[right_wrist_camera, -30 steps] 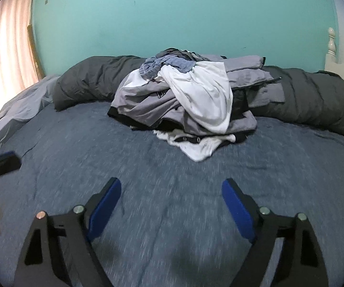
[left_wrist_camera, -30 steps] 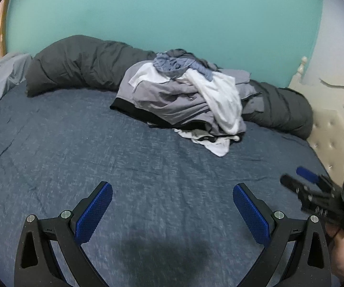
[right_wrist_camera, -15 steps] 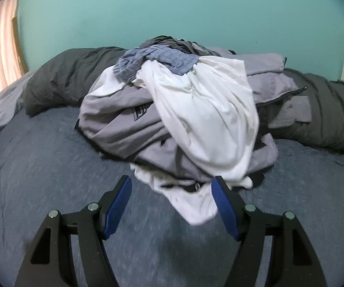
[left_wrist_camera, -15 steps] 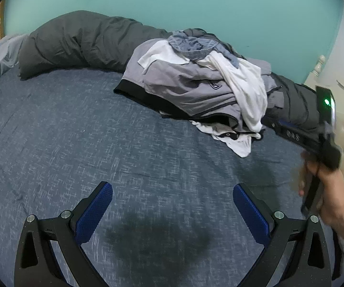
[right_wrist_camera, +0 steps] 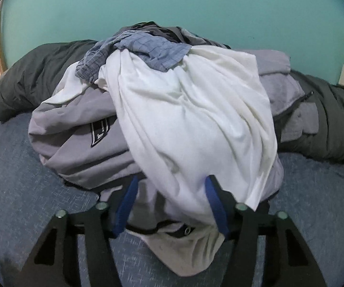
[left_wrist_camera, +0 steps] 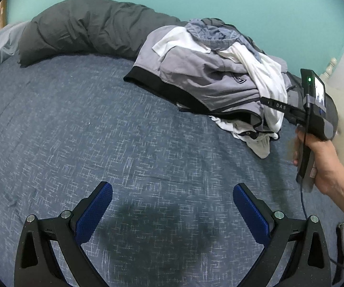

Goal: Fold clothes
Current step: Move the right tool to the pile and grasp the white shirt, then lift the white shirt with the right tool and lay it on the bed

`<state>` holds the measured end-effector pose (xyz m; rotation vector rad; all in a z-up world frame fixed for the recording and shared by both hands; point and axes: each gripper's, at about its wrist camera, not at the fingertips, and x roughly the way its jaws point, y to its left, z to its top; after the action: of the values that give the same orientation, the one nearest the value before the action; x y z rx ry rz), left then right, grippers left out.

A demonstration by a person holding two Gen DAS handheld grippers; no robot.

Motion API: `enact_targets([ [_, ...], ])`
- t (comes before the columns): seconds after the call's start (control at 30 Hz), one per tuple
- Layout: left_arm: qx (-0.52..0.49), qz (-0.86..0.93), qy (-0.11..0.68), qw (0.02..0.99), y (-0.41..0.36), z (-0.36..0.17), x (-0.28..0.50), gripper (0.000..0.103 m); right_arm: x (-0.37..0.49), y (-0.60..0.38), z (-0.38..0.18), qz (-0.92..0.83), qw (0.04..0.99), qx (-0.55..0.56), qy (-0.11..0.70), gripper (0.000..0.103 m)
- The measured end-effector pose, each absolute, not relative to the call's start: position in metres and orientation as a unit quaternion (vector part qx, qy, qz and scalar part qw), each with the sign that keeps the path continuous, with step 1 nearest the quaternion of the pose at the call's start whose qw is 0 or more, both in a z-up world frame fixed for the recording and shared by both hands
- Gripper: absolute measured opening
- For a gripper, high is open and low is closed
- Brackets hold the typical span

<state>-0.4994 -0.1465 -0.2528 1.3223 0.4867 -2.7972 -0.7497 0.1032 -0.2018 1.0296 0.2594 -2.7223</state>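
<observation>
blue bed | right tool closing around white shirt, marked "DAS" | left tool open, empty

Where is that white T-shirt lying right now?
In the right wrist view the white cotton T-shirt drapes down the front of the clothes pile, under a blue checked garment, its lower end between the closing right gripper.
</observation>
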Motion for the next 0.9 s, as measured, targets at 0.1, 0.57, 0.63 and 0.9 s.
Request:
enact_targets([
  [0.1,0.422,-0.893,0.160,0.006,-0.149,-0.254,-0.500,0.103,-0.755,0.100,-0.203,-0.922,0.102,0.357,0.109,0.013],
  [0.57,0.418,-0.893,0.168,0.012,-0.154,-0.241,-0.479,0.103,-0.695,0.122,-0.106,-0.951,0.167,0.251,0.074,0.002],
  [0.63,0.414,-0.895,0.167,0.012,-0.152,-0.232,-0.469,0.103,-0.682,0.122,-0.080,-0.955,0.171,0.231,0.075,0.001],
  [0.9,0.401,-0.902,0.160,0.007,-0.145,-0.190,-0.435,0.103,-0.644,0.138,0.040,-0.974,0.142,0.160,0.071,0.001],
])
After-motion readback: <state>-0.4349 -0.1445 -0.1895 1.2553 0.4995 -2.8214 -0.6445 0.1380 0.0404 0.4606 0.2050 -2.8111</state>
